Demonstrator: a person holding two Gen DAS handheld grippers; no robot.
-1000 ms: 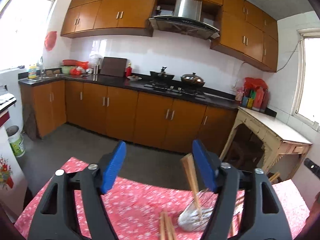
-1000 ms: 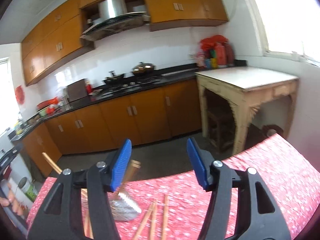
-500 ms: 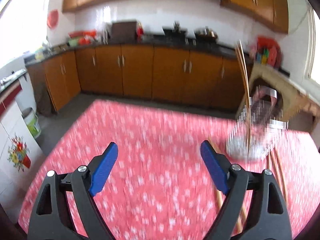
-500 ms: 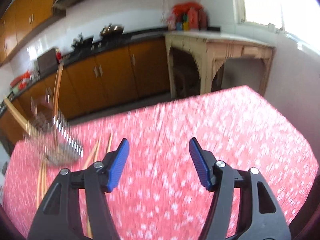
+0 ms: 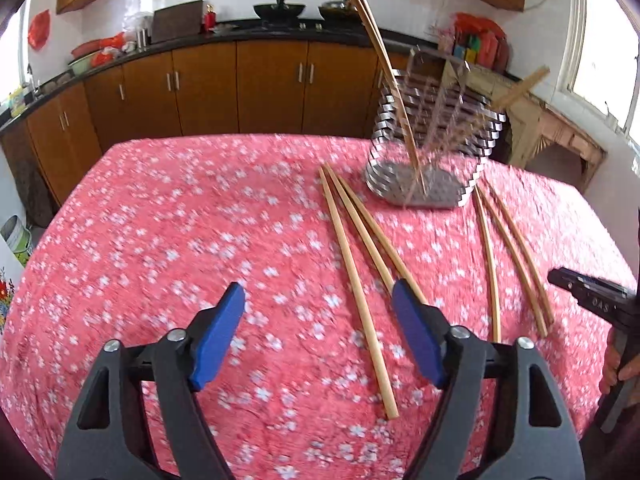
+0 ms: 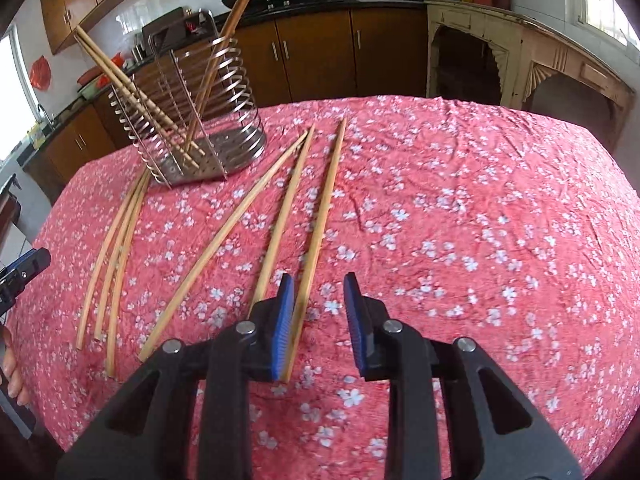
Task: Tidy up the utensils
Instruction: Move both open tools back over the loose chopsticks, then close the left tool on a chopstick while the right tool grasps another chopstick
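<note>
A metal wire utensil holder (image 5: 430, 148) (image 6: 192, 120) stands on the red flowered tablecloth and has three wooden chopsticks (image 6: 136, 92) leaning in it. Two groups of loose chopsticks lie on the cloth in front of it: one group (image 5: 356, 256) (image 6: 116, 248) and another (image 5: 508, 256) (image 6: 296, 208). My left gripper (image 5: 320, 332) is open and empty above the near ends of the first group. My right gripper (image 6: 318, 316) is open low over the cloth; the near end of one chopstick (image 6: 316, 240) lies between its fingers, against the left pad.
The table (image 5: 160, 240) carries the red cloth and ends at rounded edges. Beyond it run brown kitchen cabinets (image 5: 240, 80) with a black counter, and a pale wooden side table (image 6: 520, 52) stands at the right. The other gripper's tip shows at each view's edge (image 5: 588, 296) (image 6: 24, 272).
Both grippers have tilted down from facing the kitchen to facing the table and dropped toward the loose chopsticks. The right gripper's fingers have narrowed around one chopstick's end.
</note>
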